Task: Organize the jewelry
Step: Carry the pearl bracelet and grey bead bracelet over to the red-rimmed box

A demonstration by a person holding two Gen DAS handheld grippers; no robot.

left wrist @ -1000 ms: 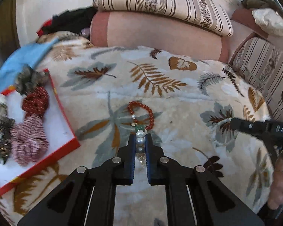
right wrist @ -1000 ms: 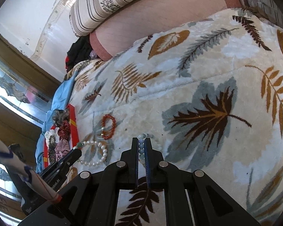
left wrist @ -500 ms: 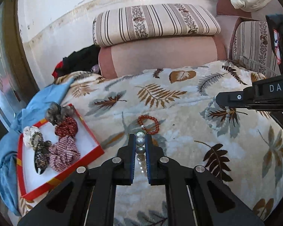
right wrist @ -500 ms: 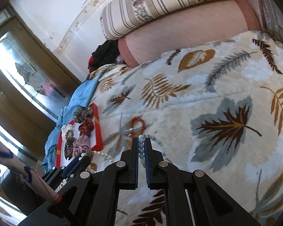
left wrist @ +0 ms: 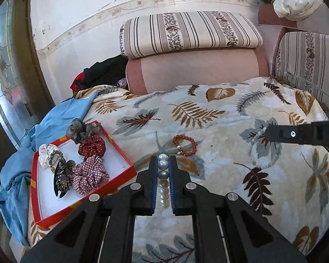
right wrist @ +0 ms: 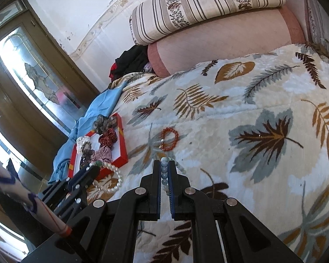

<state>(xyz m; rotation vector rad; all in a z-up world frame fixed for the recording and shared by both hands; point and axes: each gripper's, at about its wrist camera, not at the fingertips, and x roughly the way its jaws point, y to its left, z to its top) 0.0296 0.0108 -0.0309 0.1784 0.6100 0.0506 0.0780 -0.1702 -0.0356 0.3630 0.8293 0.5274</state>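
My left gripper (left wrist: 163,162) is shut on a white pearl bracelet (left wrist: 163,176) and holds it above the leaf-print blanket; the bracelet hangs from it in the right wrist view (right wrist: 111,180). My right gripper (right wrist: 164,166) is shut on a pale blue-green bead bracelet (right wrist: 164,175), also lifted; its tip shows in the left wrist view (left wrist: 274,132). A red bead bracelet (left wrist: 184,145) lies on the blanket ahead of both grippers. A red-rimmed white tray (left wrist: 43,186) at the left holds several scrunchies and a hair clip.
A blue cloth (left wrist: 54,118) lies under and behind the tray at the bed's left edge. Striped cushions (left wrist: 190,32) and a pink bolster (left wrist: 197,70) stand at the back. Dark clothes (left wrist: 103,72) sit in the back left corner.
Both grippers have risen and pulled back from the blanket, each lifting its bracelet. The red bracelet and the tray now look farther away.
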